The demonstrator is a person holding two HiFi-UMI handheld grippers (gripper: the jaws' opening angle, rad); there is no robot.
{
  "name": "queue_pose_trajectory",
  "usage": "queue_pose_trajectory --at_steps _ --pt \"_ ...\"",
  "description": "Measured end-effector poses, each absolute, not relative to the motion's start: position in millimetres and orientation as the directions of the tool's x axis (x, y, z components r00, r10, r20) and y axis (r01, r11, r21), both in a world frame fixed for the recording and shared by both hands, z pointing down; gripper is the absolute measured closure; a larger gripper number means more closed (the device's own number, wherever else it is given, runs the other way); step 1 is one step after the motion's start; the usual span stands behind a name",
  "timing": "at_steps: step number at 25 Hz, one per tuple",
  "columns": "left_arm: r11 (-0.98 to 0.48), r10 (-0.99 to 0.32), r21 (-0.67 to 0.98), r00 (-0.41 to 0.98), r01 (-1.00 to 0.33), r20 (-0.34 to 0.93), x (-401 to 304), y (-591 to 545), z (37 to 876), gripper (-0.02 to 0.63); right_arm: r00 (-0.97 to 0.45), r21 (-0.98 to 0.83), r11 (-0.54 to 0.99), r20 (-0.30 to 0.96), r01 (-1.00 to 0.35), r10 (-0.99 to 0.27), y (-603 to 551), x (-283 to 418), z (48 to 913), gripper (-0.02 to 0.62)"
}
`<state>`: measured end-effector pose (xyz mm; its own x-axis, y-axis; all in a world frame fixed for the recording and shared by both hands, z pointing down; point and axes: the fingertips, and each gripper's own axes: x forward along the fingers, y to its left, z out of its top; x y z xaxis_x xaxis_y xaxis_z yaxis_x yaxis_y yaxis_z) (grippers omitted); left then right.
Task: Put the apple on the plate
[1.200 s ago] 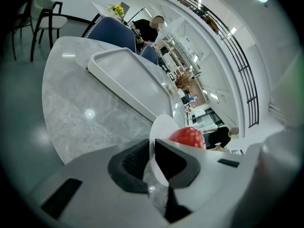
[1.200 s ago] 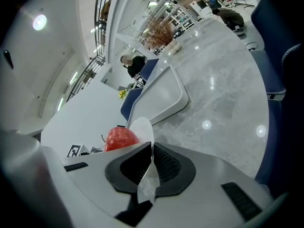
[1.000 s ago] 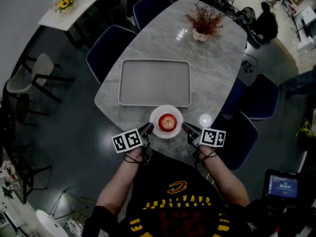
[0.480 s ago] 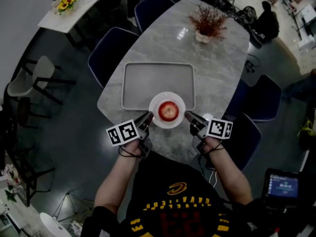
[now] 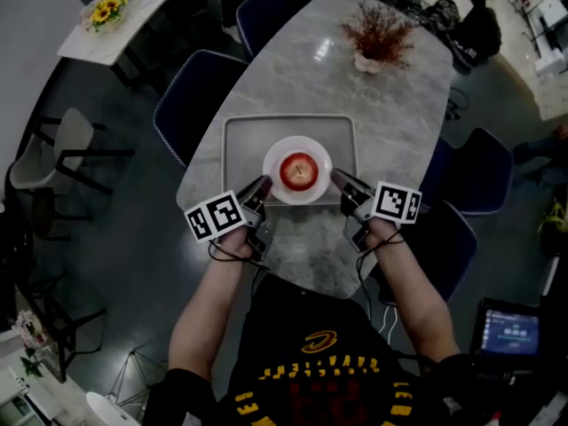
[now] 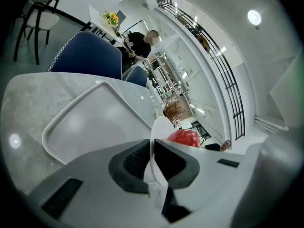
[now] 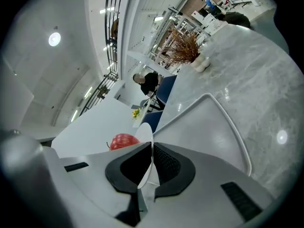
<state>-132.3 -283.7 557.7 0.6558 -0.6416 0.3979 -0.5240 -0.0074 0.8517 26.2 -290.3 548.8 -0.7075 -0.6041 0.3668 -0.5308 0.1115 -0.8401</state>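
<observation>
Plate [image 5: 274,155] with a red apple [image 5: 299,169] at its centre, pinched at opposite edges by two hand-held claws. The left claw [image 5: 260,187] is closed on the thin rim at its tip, and the right claw [image 5: 339,180] is closed on the rim opposite, so the plate spans the gap between them. In each gripper view the white rim runs edge-on between the dark ribbed pads, with the apple bulging just past the jaw tips. The apple is already on the plate. Beyond and beneath both claws lies a tray [image 5: 240,145], and whether the plate rests on it or hangs just above it cannot be told.

The grip is probably the weak point. Each claw has only a narrow bite on a smooth, hard rim, so uneven lifting or a hand drifting outward could let one edge slip free. A tilt toward either claw would likely send the round apple rolling off the shallow dish.

The plate is white, round and glossy, most likely ceramic. The apple is smooth-skinned, red with a paler patch on top. The tray is pale grey and rectangular, with rounded corners and a raised lip. It sits on a table [image 5: 390,118] of veined grey stone, polished enough to reflect the ceiling lights.
</observation>
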Motion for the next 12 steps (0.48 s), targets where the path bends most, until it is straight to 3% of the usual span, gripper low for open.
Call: queue_pose_trajectory --at_steps 12 --pt "0.026 -0.590 0.838 0.668 -0.545 0.453 -129.7 -330.5 602.8 0.575 -0.677 -0.821 0.057 0.426 -0.568 -0.600 -332.0 29.2 593.9 0.572"
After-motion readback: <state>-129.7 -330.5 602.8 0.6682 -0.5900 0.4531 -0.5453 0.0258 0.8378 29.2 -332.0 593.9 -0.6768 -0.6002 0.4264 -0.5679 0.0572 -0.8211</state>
